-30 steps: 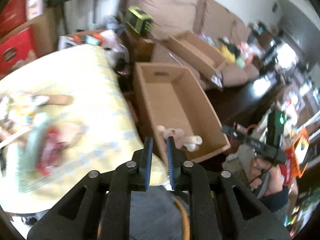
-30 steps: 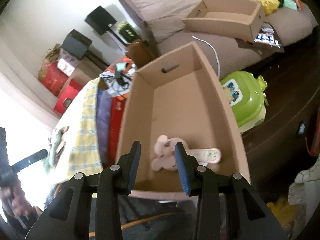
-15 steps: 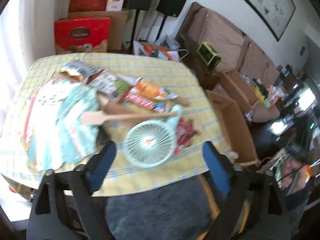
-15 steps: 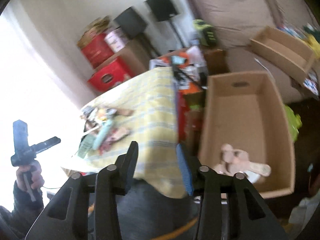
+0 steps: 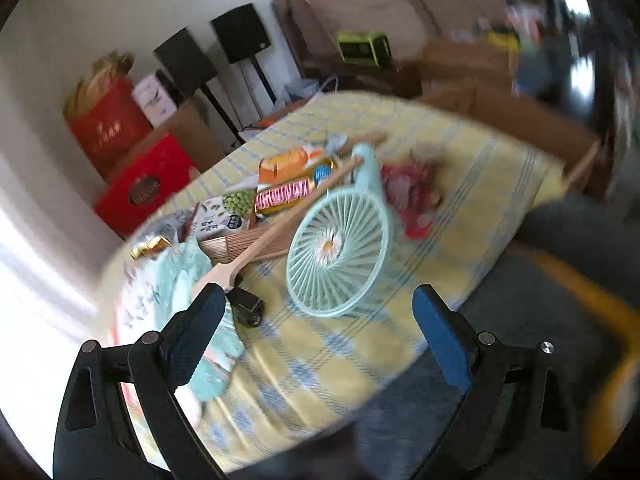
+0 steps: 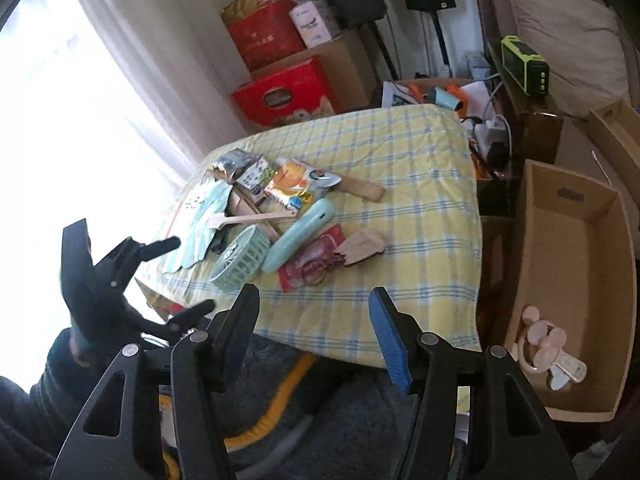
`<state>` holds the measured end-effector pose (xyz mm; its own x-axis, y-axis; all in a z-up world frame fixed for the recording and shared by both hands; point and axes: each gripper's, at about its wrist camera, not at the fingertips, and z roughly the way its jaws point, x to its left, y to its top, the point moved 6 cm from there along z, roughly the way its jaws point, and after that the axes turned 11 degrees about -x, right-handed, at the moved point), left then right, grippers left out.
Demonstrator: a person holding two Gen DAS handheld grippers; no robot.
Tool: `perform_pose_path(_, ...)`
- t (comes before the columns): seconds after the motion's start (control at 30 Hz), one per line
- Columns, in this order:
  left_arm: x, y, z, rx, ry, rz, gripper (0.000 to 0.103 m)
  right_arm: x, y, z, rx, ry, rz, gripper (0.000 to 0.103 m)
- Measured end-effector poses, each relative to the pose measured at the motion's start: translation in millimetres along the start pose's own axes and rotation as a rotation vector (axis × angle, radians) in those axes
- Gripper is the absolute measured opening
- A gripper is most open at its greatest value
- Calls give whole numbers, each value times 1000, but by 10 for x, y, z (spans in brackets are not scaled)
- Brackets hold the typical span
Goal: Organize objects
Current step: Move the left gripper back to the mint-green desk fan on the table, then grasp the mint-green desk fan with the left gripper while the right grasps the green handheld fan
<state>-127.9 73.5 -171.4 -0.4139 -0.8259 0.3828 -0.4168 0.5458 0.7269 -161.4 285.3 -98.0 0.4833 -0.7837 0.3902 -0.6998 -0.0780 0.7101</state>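
Above the near edge of the checked table [image 6: 400,152], the left gripper [image 5: 316,320] gapes wide and empty over the mint fan [image 5: 340,248], while the right gripper [image 6: 314,320], jaws opening, holds nothing.

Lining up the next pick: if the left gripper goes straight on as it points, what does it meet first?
Most likely the mint handheld fan, centred beyond the open left gripper; blur leaves depth unsure.

Wide-open left tongs [image 5: 316,334] hang empty over a mint-green round-caged handheld fan [image 5: 338,252] lying on the yellow-checked bench [image 5: 472,200].
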Motion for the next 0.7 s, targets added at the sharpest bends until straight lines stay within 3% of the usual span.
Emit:
perform_pose_path(0.1, -143, -56, 127, 32, -51, 39, 83, -28, 15, 132, 29, -22, 12, 65)
perform_pose_path(0.2, -255, 7, 156, -1, -87, 56, 76, -74, 44, 278, 71, -55, 39, 65)
perform_pose_path(0.23, -289, 34, 179, -6, -107, 62, 68, -66, 68, 336, 78, -58, 43, 65)
perform_pose_path(0.37, -306, 103, 271, -11, -62, 135, 48, 57, 140, 396, 75, -36, 19, 65)
perform_pose_path(0.6, -408, 138, 338, -82, -43, 300, 46, 130, 182, 434, 64, -52, -24, 65)
perform_pose_path(0.7, -327, 163, 265, -116, -137, 159, 46, 85, 191, 449, 64, -64, -17, 65)
